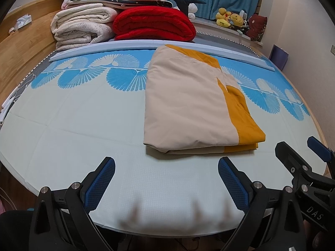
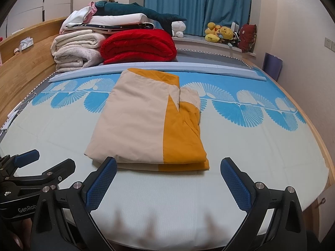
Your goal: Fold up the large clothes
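A beige and mustard-yellow cloth [image 1: 192, 102] lies folded into a flat rectangle on the bed mat [image 1: 73, 129]; it also shows in the right wrist view [image 2: 146, 123]. My left gripper [image 1: 166, 167] is open and empty, just short of the cloth's near edge and a little to its left. My right gripper [image 2: 168, 167] is open and empty, its fingers either side of the cloth's near edge. The right gripper shows at the right of the left wrist view [image 1: 301, 150], and the left gripper at the left of the right wrist view [image 2: 50, 159].
Folded blankets, cream [image 1: 81, 27] and red [image 1: 152, 24], are stacked at the head of the bed behind a pale blue bar [image 1: 146, 46]. A wooden headboard [image 1: 23, 52] runs along the left. Plush toys [image 1: 230, 18] sit on the sill below blue curtains [image 2: 196, 4].
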{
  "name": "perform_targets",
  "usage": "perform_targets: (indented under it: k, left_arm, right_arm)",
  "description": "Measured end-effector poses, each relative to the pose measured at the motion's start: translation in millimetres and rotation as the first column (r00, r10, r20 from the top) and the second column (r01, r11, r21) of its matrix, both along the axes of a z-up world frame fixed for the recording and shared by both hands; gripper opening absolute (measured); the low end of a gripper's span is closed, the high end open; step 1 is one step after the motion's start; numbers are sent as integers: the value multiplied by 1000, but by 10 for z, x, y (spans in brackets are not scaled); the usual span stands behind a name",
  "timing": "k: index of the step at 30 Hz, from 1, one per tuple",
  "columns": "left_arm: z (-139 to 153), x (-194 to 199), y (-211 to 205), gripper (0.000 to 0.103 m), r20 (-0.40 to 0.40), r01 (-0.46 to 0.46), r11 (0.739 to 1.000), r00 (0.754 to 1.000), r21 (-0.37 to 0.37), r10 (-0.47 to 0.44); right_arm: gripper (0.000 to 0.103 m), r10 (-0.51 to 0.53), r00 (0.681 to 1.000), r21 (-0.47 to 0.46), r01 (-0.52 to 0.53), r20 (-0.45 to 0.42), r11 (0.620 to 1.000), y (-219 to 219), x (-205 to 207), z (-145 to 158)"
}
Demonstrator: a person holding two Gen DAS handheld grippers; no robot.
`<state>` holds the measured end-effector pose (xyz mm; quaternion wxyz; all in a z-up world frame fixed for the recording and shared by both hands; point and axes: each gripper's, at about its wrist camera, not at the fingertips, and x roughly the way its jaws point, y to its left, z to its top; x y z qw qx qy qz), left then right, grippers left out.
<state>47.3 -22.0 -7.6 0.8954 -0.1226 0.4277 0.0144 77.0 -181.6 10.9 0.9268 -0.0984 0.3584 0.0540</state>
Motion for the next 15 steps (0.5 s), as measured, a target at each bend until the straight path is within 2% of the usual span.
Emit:
perform_targets:
  k: [15]
  left_arm:
    - [-13,-4,19,98,-8,5,1000,1000,-5,-5]
  right_arm:
    - [99,2,1000,-2,-2,0,1000,-22,-8,17]
